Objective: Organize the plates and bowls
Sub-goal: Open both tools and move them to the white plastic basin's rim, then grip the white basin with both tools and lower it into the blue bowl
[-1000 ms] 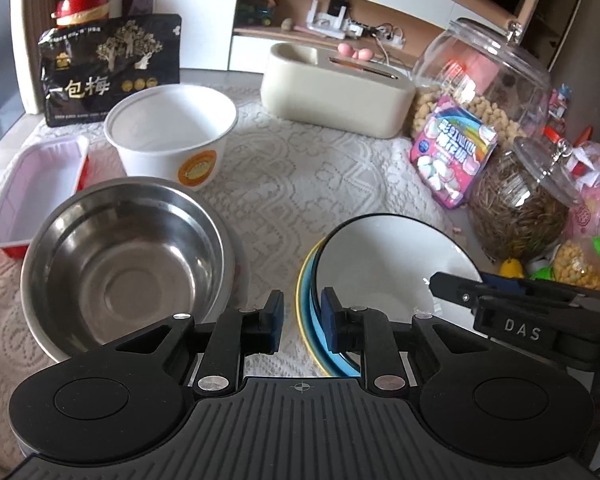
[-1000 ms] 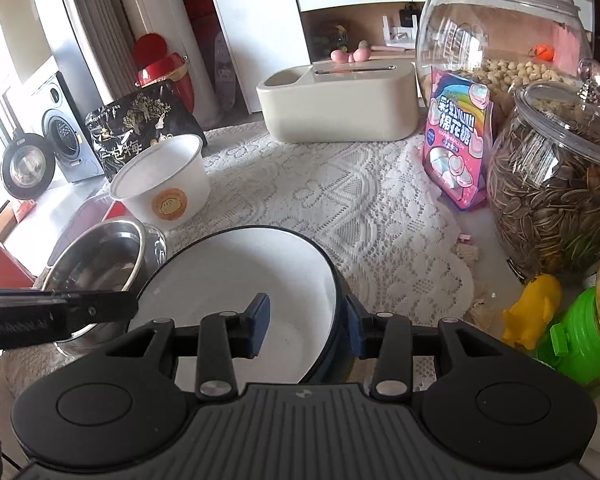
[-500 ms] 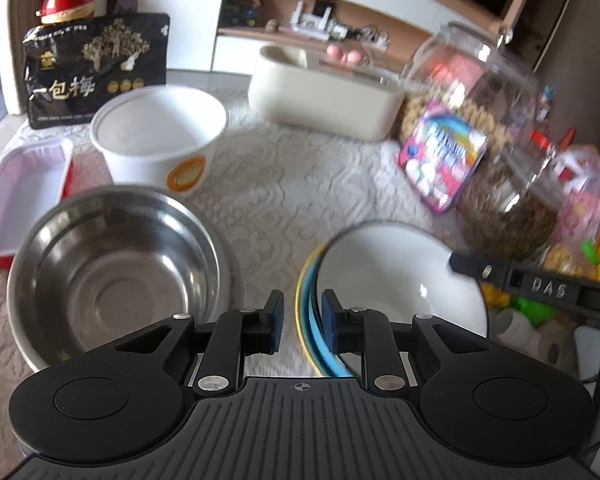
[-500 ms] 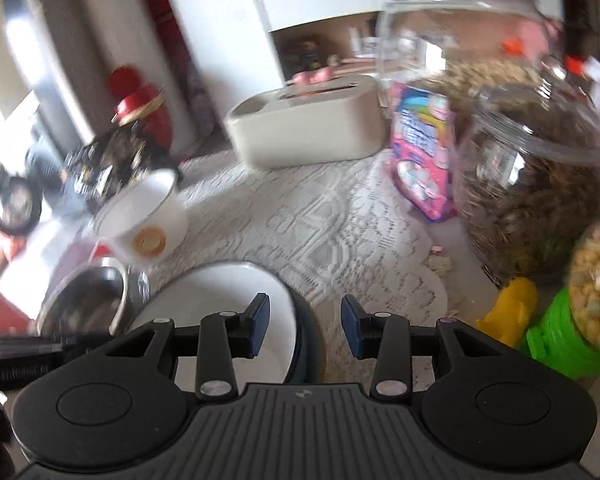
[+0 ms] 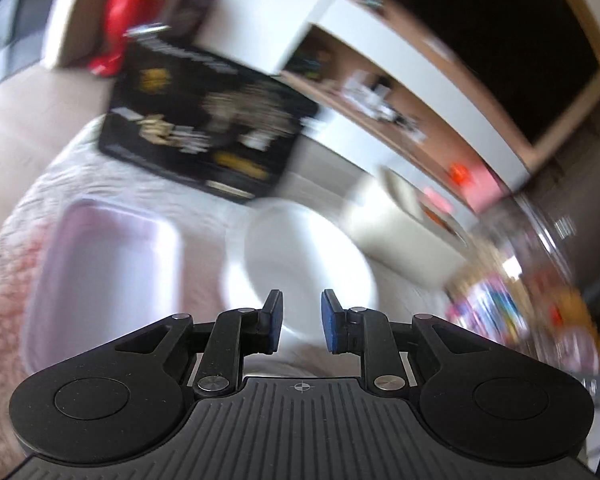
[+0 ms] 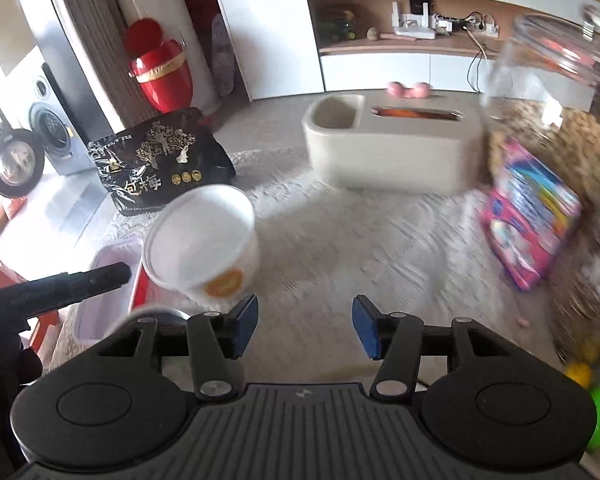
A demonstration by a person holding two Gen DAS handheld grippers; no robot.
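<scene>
While the left wrist view was badly smeared, its main shapes could still be made out. At the left edge lay a shallow white tray (image 5: 100, 280) on the lace tablecloth (image 5: 20, 216), with a black snack bag (image 5: 208, 136) standing behind it and a red jar (image 5: 136, 12) further back. Just right of the tray sat the white paper bowl (image 5: 304, 256), directly ahead of the left gripper (image 5: 300, 322). That gripper's blue pads stood a narrow gap apart with nothing between them — not pinching anything. Further right was a cream tissue box (image 5: 404, 216), then a blur of colourful packets.

In the right wrist view, the tip of the left gripper (image 6: 80, 280) reached in from the left edge over the white tray (image 6: 108, 300). Next came the black snack bag (image 6: 156, 160), and in front of it the white paper bowl (image 6: 204, 248) with an orange label, tilted toward the camera, just beside the tray. A sliver of a steel bowl's rim (image 6: 156, 314) showed below it, behind the gripper's frame. The right gripper (image 6: 304, 330) hung over bare tablecloth, its jaws opening and holding nothing. Beyond it stood the cream tissue box (image 6: 392, 152), and to the right a pink candy packet (image 6: 532, 224) leaned against a glass jar (image 6: 560, 100) of snacks.
</scene>
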